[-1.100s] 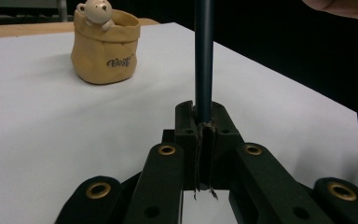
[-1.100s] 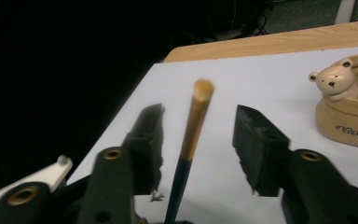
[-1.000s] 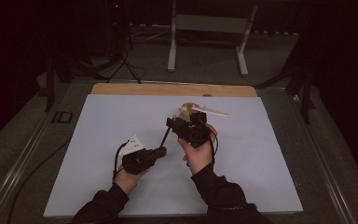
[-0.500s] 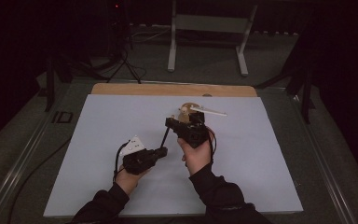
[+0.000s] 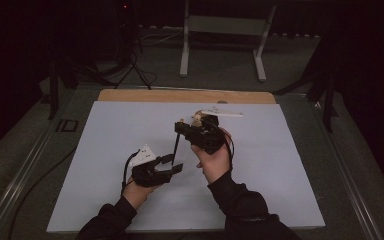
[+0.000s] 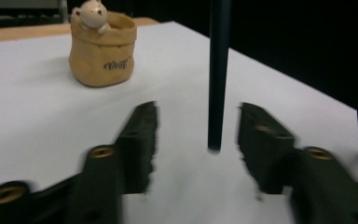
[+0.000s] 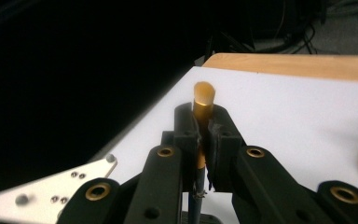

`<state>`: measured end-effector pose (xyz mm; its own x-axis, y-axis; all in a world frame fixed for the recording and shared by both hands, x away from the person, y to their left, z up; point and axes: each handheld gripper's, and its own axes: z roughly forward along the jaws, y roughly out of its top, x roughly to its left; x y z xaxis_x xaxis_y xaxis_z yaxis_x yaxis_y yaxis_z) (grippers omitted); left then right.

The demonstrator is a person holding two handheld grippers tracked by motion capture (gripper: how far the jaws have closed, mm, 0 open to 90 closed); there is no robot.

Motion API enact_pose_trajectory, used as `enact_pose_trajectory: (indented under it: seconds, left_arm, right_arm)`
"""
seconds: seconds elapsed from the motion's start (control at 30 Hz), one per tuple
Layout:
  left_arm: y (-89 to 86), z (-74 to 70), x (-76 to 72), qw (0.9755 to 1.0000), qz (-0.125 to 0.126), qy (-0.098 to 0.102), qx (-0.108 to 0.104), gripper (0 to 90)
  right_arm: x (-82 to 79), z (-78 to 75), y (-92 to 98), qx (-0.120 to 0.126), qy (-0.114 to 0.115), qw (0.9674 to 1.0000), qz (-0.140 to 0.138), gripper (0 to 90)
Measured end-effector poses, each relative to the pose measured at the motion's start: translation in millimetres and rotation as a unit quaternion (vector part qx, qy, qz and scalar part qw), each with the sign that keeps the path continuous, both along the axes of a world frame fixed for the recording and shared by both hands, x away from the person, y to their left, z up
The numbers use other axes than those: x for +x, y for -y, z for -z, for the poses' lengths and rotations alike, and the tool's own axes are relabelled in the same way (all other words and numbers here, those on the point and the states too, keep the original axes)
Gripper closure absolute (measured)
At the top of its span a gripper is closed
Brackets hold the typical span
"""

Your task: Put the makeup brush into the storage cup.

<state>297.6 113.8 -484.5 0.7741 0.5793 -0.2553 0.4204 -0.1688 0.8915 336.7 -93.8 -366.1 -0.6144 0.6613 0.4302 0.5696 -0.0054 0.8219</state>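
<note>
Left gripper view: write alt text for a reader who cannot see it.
Two open black jaws flank the lower end of a dark pencil standing upright on the white table, without touching it. Behind, to the left, sits a tan pouch-shaped holder with a small bear figure at its rim.

My left tool has just been opening, its jaws now parted on either side of the dark pencil, pads off it. The pencil hangs upright from my right tool at twelve o'clock, tip just above the bench.
</note>
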Motion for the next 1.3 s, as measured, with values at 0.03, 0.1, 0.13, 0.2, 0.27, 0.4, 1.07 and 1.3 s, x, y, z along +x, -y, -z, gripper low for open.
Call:
enact_pose_trajectory:
  seconds: [0.03,0.1,0.13,0.2,0.27,0.4,1.07,1.3]
  left_arm:
    - [-0.1,0.4,0.3,1.0,0.004,-0.004,-0.002,42.4]
    - [0.1,0.2,0.6,0.9999,0.009,-0.005,-0.003,37.6]
    - [0.1,0.2,0.6,0.9999,0.009,-0.005,-0.003,35.2]
    - [0.2,-1.6,0.5,0.9999,0.012,-0.006,-0.006,30.5]
    - [1.8,-3.5,-0.1,0.9999,0.013,-0.007,-0.001,23.8]
    - [3.7,-2.0,0.2,0.9993,0.034,-0.015,0.006,15.4]
    - [12.3,1.1,-3.3,0.9969,0.062,-0.021,0.042,0.6]
    - [10.8,-0.1,-5.5,0.9967,0.066,-0.014,0.046,0.6]
  right_arm:
    - [0.3,-1.5,1.5,-0.01,0.013,0.9999,-0.004,84.4]
    - [1.2,-4.3,5.1,-0.024,0.034,0.9989,-0.023,84.3]
    - [1.2,-4.3,5.1,-0.024,0.034,0.9989,-0.023,84.3]
    - [2.0,-6.6,10.5,-0.046,0.057,0.9964,-0.042,84.3]
    - [2.5,-7.1,13.9,-0.059,0.066,0.9947,-0.052,84.3]
    - [3.2,-6.6,24.0,-0.071,0.081,0.9919,-0.067,84.3]
    - [-0.5,-8.1,72.6,-0.111,0.126,0.9806,-0.102,84.2]
    - [-3.1,-15.8,91.4,-0.128,0.145,0.9777,-0.082,84.3]
